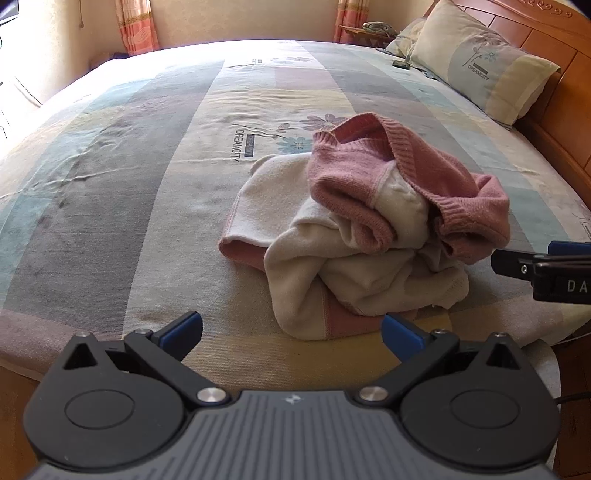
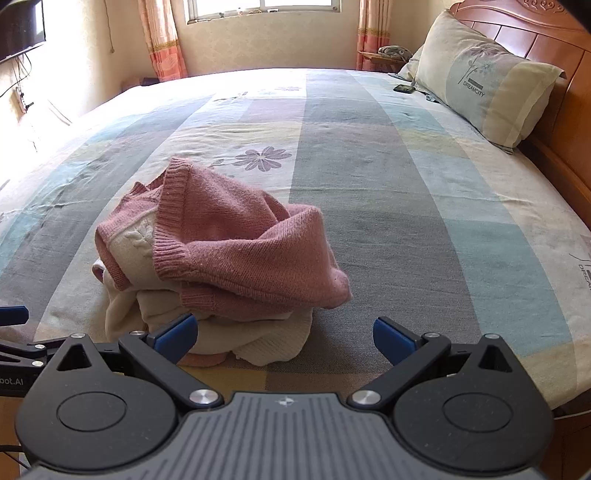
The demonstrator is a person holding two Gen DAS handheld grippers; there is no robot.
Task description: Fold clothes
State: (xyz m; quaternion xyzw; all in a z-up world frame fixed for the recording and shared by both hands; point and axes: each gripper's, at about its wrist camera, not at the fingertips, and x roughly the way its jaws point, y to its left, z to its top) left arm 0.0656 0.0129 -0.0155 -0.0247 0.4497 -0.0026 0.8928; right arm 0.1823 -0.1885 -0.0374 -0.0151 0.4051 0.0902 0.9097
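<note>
Where the left wrist camera looks along its own fingers, we see the left tool (image 1: 291, 334) with its blue-padded fingers spread wide and nothing between them, poised over the near edge of the bed. Just beyond it lies the crumpled pink and cream knitted sweater (image 1: 369, 221), heaped in a loose pile on the striped pastel bedsheet with flower prints (image 1: 147, 177). A pink ribbed hem arches over the top of the heap, and cream folds spill toward the tool's right pad. At the right edge of this view the black tip of the right tool (image 1: 532, 264) juts in, close beside the pile; from here we cannot tell how its jaws stand. A cream and blue pillow printed with a flower (image 1: 480, 62) leans on the orange wooden headboard (image 1: 554, 51) at the far right.

From the right wrist camera, we see the right tool (image 2: 282, 334) likewise spread wide and holding nothing. The sweater (image 2: 229, 251) sits ahead and to the left, its cream underside reaching just behind the left pad. The same sheet (image 2: 406, 184), pillow (image 2: 487, 81) and headboard (image 2: 517, 33) fill the right side, and peach-patterned curtains (image 2: 162, 40) flank a bright window (image 2: 262, 7).
</note>
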